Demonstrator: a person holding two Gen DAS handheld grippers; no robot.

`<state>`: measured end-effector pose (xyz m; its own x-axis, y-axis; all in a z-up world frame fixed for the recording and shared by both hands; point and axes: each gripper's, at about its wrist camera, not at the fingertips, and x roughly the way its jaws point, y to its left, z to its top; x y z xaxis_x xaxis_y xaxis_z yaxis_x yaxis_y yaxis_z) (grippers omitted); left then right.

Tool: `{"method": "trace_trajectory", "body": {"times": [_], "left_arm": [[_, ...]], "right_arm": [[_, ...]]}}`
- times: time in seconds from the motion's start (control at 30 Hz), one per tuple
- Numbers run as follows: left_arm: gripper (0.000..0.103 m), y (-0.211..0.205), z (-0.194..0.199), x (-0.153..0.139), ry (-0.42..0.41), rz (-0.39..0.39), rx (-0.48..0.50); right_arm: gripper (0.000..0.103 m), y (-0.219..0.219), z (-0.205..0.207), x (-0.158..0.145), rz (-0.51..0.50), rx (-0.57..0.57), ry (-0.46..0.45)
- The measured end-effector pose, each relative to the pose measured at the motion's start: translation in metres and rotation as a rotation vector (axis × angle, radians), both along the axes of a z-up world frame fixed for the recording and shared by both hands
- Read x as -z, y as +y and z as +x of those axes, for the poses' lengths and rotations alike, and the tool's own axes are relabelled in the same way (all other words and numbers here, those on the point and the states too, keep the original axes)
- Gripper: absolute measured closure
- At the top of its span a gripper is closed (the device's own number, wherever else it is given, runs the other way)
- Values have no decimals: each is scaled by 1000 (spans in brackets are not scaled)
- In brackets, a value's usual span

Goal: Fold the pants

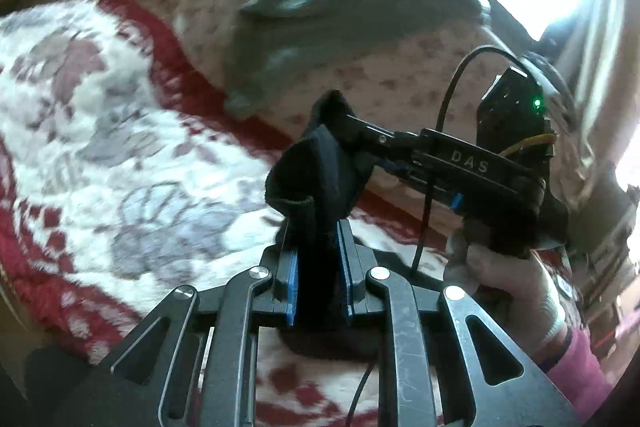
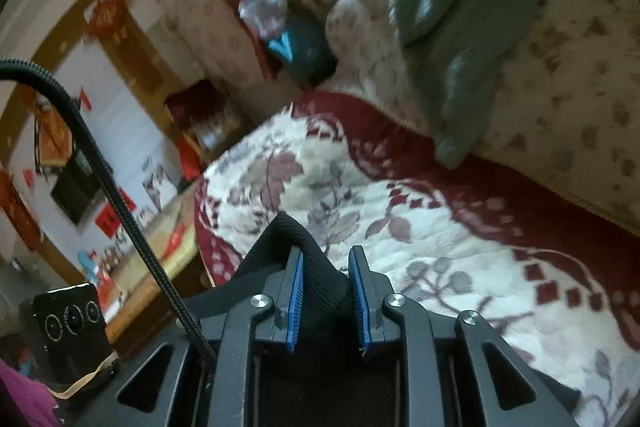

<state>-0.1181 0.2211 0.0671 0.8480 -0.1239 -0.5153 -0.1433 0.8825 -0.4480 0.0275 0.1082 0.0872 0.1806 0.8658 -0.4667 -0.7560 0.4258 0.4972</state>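
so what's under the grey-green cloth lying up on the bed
The grey-green knitted cloth lies on a cream, flower-dotted quilt, its end hanging toward the red-and-white floral blanket. Whatever lies beneath the cloth itself is covered.

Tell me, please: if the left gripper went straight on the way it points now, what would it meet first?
Probably the right gripper, which holds the same black pants just ahead of the left gripper. Beyond it lies the floral blanket. Depth is unclear here.

Black fabric pants (image 1: 316, 187): mostly hidden beneath both devices.
Grey knitted garment (image 2: 452, 27): motion-blurred, top cut off.
Wall decorations (image 2: 108, 15): smeared, unreadable.
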Motion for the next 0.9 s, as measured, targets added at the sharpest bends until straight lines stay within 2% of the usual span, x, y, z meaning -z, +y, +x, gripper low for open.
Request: {"method": "trace_trajectory", "body": {"times": [0.23, 0.4, 0.43, 0.5, 0.57, 0.63, 0.77, 0.83, 0.9], "left_arm": [[87, -76, 13, -13, -19, 51, 171], [87, -113, 26, -1, 14, 62, 244], [87, -118, 29, 2, 27, 68, 249], [88, -125, 35, 9, 58, 68, 266], [88, -130, 36, 11, 65, 75, 269], [88, -133, 37, 13, 70, 83, 270], [88, -137, 38, 15, 78, 104, 272], [88, -138, 37, 18, 87, 106, 275], [88, -142, 37, 20, 95, 112, 278]], "right_arm": [[90, -98, -8, -20, 125, 103, 15], [90, -153, -13, -4, 129, 189, 61], [88, -161, -13, 0, 123, 210, 69], [76, -179, -12, 12, 126, 239, 126], [49, -193, -10, 24, 179, 251, 201], [46, -207, -8, 37, 251, 261, 287], [36, -215, -5, 48, 308, 267, 379], [35, -210, -5, 48, 314, 250, 393], [36, -195, -4, 48, 273, 215, 399]]}}
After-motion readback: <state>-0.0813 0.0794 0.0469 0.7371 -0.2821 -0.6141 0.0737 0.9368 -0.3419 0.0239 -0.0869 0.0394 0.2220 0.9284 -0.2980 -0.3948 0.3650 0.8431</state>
